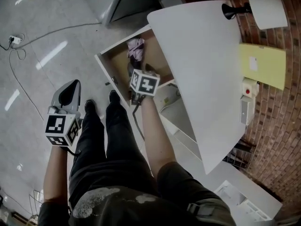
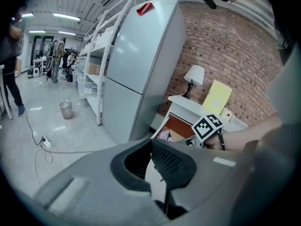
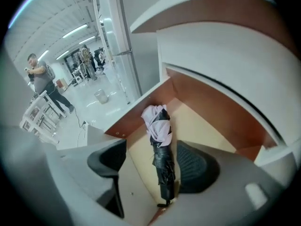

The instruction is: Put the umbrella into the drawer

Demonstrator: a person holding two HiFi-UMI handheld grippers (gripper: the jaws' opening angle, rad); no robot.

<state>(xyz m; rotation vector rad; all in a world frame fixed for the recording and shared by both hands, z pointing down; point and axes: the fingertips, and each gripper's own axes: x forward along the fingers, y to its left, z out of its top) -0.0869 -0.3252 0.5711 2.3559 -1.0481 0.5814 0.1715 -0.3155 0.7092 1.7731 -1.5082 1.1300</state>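
Note:
A folded umbrella (image 1: 136, 48), black with a pale pink canopy end, lies inside the open wooden drawer (image 1: 109, 62) of the white desk. In the right gripper view the umbrella (image 3: 161, 147) rests on the drawer floor (image 3: 202, 126), handle end nearest me. My right gripper (image 3: 154, 159) hangs above it, open; its pads stand apart on either side of the umbrella and do not touch it. In the head view the right gripper (image 1: 135, 72) hovers over the drawer's near end. My left gripper (image 1: 71, 89) is off to the left over the floor, shut and empty (image 2: 151, 142).
The white desk top (image 1: 197, 69) overhangs the drawer and carries a lamp (image 1: 265, 7) and a yellow folder (image 1: 263, 65). A grey fridge (image 2: 141, 65) stands left of the desk. A cable (image 1: 28, 41) trails across the floor, and a bin (image 2: 66, 109) stands farther off. People stand in the distance.

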